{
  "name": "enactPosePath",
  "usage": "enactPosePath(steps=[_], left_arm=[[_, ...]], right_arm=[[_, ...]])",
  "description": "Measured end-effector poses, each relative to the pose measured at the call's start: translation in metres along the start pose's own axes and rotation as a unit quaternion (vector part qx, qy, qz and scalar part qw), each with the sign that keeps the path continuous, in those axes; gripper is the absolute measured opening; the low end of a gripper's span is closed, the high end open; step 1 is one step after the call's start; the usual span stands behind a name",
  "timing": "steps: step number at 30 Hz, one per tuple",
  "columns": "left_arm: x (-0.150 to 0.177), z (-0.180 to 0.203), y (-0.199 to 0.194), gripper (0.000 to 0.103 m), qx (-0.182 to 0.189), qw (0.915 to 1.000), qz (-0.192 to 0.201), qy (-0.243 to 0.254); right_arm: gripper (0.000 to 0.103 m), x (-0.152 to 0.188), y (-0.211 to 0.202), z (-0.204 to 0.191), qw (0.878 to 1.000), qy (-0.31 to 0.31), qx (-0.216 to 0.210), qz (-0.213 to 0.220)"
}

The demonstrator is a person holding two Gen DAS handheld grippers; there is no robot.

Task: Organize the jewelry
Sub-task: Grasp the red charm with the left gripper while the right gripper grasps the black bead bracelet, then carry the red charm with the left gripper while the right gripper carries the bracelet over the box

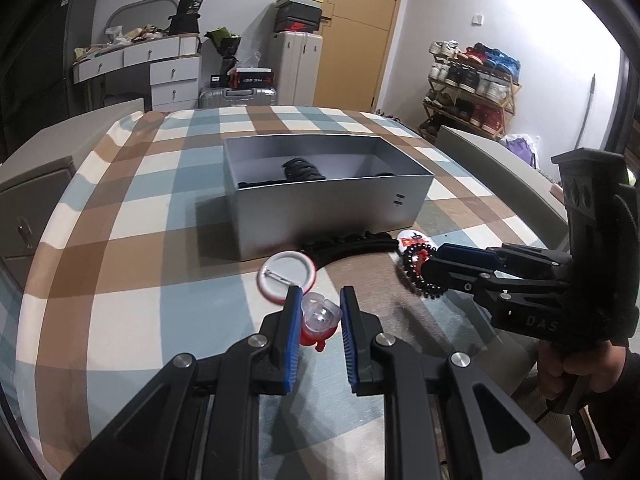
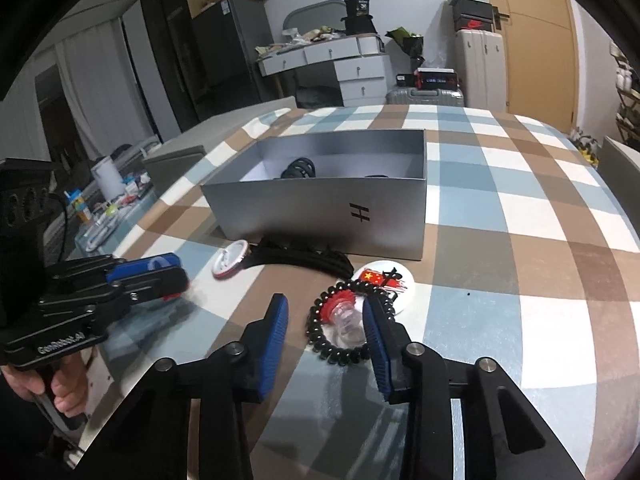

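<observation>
The left gripper (image 1: 321, 298) is pinched nearly closed on a small red-and-clear plastic piece (image 1: 321, 317). The right gripper (image 2: 325, 304) stands half open around the black bead bracelet (image 2: 340, 355), with only one pad touching it. The bracelet looks light, limp and prone to roll, so pinch across one strand. The grey box's (image 2: 320, 216) near wall needs clearing, and bare checked cloth (image 2: 500, 240) lies to the right.

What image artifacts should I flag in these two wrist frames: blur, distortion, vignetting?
Left wrist view: strong fisheye bowing of the table, dark vignetted corners, bead bracelet at the right tool smeared. Right wrist view: same vignette, left tool tips blurred, silver box sharp with a soft shadow at its base.
</observation>
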State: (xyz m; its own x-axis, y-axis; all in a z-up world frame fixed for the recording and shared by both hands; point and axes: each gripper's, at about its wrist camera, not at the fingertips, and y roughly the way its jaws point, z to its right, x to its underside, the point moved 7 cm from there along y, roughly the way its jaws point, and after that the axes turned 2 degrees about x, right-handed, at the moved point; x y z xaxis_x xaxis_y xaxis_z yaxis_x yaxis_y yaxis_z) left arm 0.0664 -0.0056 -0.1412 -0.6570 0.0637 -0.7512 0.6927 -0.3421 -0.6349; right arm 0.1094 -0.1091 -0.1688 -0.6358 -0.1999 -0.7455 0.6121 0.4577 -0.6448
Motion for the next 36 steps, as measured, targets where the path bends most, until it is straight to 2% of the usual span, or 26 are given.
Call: enactPosePath(steps=[7,9,10,22,31,36], left_arm=[[0.003,-0.003,-0.004,0.014,0.000,1.0000,0.002,-0.004],[0.003,-0.004,-0.004,0.014,0.001,1.0000,0.002,-0.005],[0.003,-0.004,-0.004,0.014,0.001,1.0000,0.002,-0.006],[0.003,-0.008,-0.007,0.014,-0.003,0.9999,-0.004,-0.009],[-0.009,-0.005,-0.019,0.014,-0.005,0.9999,0.010,-0.005],[-0.022,-0.004,-0.023,0.014,0.003,0.9998,0.014,-0.014]], right_arm=[[0.027,-0.001,0.006,-0.001,1.000,-0.008,0.013,-0.009],[0.023,-0.002,0.008,0.000,1.000,-0.009,0.019,-0.015],[0.017,-0.002,0.009,0.001,1.000,-0.010,0.022,-0.019],[0.015,-0.005,0.001,-0.001,1.000,-0.005,0.012,-0.002],[0.015,-0.016,-0.022,0.000,0.999,0.017,-0.012,0.031],[0.015,-0.028,-0.033,-0.006,0.998,0.021,-0.038,0.048]])
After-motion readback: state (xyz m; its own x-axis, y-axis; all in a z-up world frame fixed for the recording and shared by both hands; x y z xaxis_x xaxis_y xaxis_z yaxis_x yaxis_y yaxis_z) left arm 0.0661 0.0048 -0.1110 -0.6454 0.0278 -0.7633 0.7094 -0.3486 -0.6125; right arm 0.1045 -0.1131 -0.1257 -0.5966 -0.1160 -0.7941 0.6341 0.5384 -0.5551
